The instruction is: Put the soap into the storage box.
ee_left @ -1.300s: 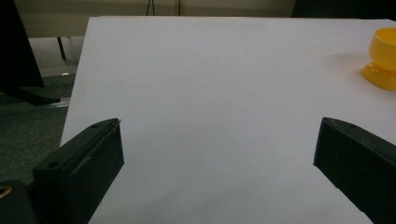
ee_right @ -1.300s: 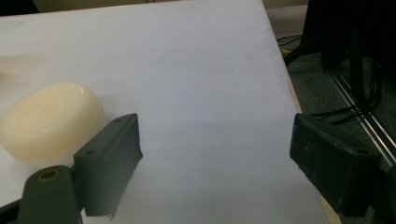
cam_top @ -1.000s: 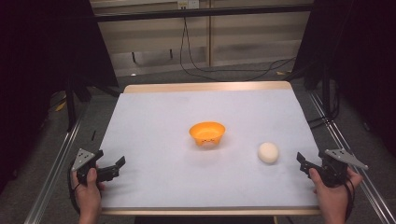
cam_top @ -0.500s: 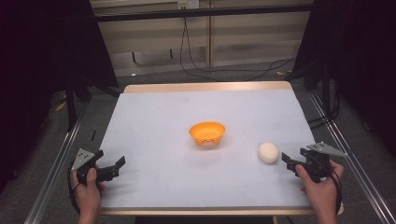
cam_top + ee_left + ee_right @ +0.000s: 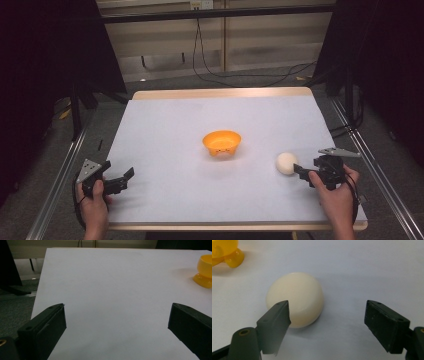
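Observation:
A cream egg-shaped object [image 5: 286,163] [image 5: 295,298] lies on the white table sheet [image 5: 200,130], right of an orange cup [image 5: 221,143] [image 5: 205,270] [image 5: 224,251] in the middle. My right gripper [image 5: 298,170] [image 5: 327,315] is open just right of the egg, its left jaw at the egg's near side, nothing clasped. At the table's front left my left gripper [image 5: 125,177] [image 5: 116,322] is open over bare sheet, far from both objects.
Metal rails [image 5: 55,180] run along both sides of the table. Cables [image 5: 240,75] lie on the floor beyond the far edge. The sheet around the cup is bare.
My right gripper has moved left, from the table's right edge up to the egg. The left gripper, egg and cup have stayed put.

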The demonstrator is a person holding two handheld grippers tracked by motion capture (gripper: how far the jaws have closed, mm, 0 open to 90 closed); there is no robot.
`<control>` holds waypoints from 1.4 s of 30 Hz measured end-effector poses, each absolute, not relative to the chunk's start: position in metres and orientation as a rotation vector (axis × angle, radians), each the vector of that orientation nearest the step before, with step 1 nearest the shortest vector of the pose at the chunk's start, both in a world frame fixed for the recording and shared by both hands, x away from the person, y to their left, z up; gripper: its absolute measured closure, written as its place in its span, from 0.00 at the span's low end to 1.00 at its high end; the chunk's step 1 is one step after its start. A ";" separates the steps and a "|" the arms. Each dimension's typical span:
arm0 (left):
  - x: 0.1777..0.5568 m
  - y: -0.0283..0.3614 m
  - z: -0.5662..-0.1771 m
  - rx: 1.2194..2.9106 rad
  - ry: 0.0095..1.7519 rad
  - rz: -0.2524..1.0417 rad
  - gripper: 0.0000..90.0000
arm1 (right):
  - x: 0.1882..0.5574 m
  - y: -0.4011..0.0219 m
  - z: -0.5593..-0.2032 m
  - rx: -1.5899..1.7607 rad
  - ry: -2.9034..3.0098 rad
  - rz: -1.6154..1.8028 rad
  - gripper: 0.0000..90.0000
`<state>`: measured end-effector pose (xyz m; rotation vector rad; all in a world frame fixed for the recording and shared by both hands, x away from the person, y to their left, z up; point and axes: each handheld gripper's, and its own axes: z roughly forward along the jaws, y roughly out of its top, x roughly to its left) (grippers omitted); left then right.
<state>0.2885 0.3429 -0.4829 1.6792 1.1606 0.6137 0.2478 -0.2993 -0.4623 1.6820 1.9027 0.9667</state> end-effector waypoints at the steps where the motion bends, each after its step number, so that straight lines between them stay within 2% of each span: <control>1: 0.289 0.343 -0.483 1.681 1.161 0.614 0.02 | 0.248 -0.298 -0.459 1.682 1.903 0.967 0.22; 7: 0.289 0.343 -0.483 1.680 1.162 0.612 0.01 | 0.251 -0.293 -0.448 1.684 1.909 0.996 0.18; 18: 0.288 0.343 -0.483 1.679 1.162 0.612 0.01 | 0.264 -0.276 -0.450 1.716 1.971 0.985 0.12; 33: 0.289 0.344 -0.483 1.678 1.163 0.603 0.01 | 0.284 -0.255 -0.459 1.788 1.964 0.883 0.15; 36: 0.289 0.344 -0.483 1.678 1.163 0.603 0.01 | 0.286 -0.251 -0.461 1.790 1.963 0.851 0.17; 39: 0.289 0.344 -0.483 1.678 1.163 0.602 0.01 | 0.288 -0.249 -0.463 1.802 1.943 0.824 0.25; 42: 0.289 0.344 -0.483 1.679 1.163 0.602 0.01 | 0.289 -0.249 -0.466 1.822 1.931 0.823 0.26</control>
